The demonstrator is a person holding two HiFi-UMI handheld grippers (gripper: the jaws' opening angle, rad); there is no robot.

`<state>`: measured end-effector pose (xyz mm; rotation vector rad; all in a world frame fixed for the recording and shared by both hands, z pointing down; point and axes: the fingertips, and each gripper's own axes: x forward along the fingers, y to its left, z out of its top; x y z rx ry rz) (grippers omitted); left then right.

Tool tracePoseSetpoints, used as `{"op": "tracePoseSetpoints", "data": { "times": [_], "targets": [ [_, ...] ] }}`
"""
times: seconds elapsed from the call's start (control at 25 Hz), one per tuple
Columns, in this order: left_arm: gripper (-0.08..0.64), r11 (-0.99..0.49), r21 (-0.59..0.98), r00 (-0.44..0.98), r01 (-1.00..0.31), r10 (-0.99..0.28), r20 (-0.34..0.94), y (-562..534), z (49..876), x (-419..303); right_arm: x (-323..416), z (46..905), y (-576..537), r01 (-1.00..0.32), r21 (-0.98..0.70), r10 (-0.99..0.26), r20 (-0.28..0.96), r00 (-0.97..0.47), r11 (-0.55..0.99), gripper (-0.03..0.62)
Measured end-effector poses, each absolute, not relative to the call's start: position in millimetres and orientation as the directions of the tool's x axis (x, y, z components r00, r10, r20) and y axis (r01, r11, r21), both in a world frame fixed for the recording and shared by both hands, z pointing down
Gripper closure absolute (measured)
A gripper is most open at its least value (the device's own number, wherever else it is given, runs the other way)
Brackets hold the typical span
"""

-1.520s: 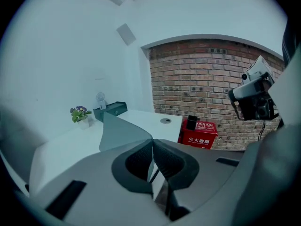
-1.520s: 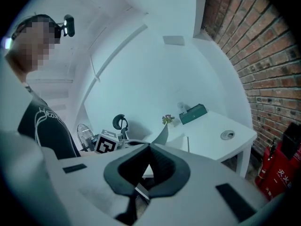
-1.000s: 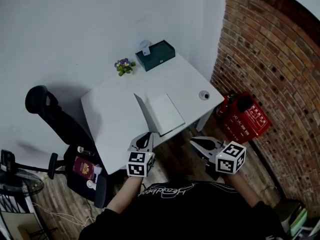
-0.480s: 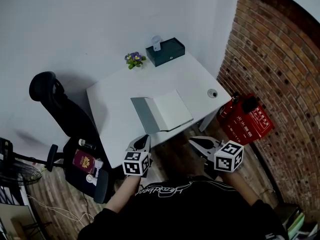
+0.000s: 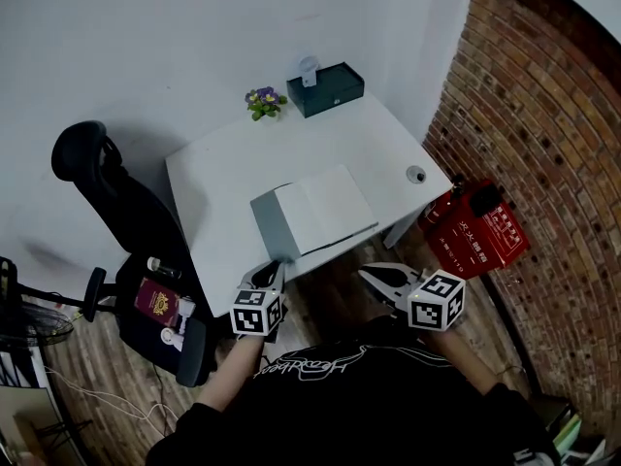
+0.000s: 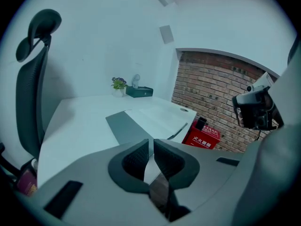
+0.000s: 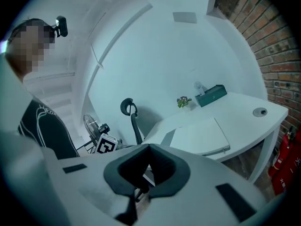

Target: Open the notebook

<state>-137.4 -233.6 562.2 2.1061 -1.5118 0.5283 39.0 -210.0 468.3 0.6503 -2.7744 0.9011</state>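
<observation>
White paint covers the bench (image 5: 218, 178), which stands in a corner between a plain wall and a brick wall (image 5: 553, 134). The notebook (image 5: 320, 210) lies open on the bench near its front edge. Its grey cover (image 5: 267, 225) is laid flat to the left, and a blank pale page faces up on the right. At the back of the bench a small plant (image 5: 262, 102) with purple flowers stands just beside a dark green box (image 5: 327, 89), and a small round object (image 5: 415, 174) sits near the right-hand corner. Both grippers hang in front of the bench, below its front edge and clear of the notebook. The left gripper (image 5: 270, 270) is under the cover side and the right gripper (image 5: 374, 275) is under the page side, each pointing toward the bench. In the left gripper view the fingers (image 6: 135, 163) are drawn together with only a sliver of a gap and nothing between them. In the right gripper view the fingers (image 7: 169, 171) meet at their tips and are likewise empty. A black office chair (image 5: 107, 202) stands to the left of the bench, and a red case (image 5: 475, 229) rests on the wooden floor (image 5: 107, 396) against the brick wall.
</observation>
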Motion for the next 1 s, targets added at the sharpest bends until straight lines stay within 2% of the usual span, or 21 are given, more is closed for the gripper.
{"op": "tracePoseSetpoints", "data": {
  "times": [0.28, 0.36, 0.44, 0.84, 0.92, 1.0],
  "targets": [
    [0.515, -0.268, 0.186, 0.326, -0.945, -0.761, 0.561, -223.8, 561.0, -147.8, 27.7, 473.4, -216.6, -0.425, -0.532, -0.334, 0.264, -0.905, 0.732, 0.592],
    [0.407, -0.286, 0.21, 0.354, -0.935, -0.752, 0.556, -220.4, 557.2, -146.5, 22.5, 472.1, -216.9, -0.412, -0.53, -0.322, 0.258, -0.911, 0.741, 0.592],
    [0.37, -0.307, 0.229, 0.383, -0.924, -0.743, 0.549, -217.1, 551.2, -144.5, 17.0, 469.0, -216.6, -0.399, -0.522, -0.312, 0.25, -0.917, 0.754, 0.592],
    [0.373, -0.435, 0.266, 0.509, -0.86, -0.763, 0.4, -200.3, 480.6, -124.8, -2.4, 445.8, -210.0, -0.33, -0.47, -0.262, 0.206, -0.943, 0.818, 0.592],
    [0.401, -0.453, 0.275, 0.526, -0.848, -0.782, 0.333, -196.6, 457.7, -122.8, -6.0, 438.4, -206.7, -0.311, -0.459, -0.249, 0.191, -0.949, 0.832, 0.592],
    [0.465, -0.483, 0.286, 0.555, -0.828, -0.783, 0.282, -191.1, 437.1, -120.4, -9.7, 431.7, -203.1, -0.294, -0.444, -0.236, 0.182, -0.955, 0.846, 0.592]
  ]
}}
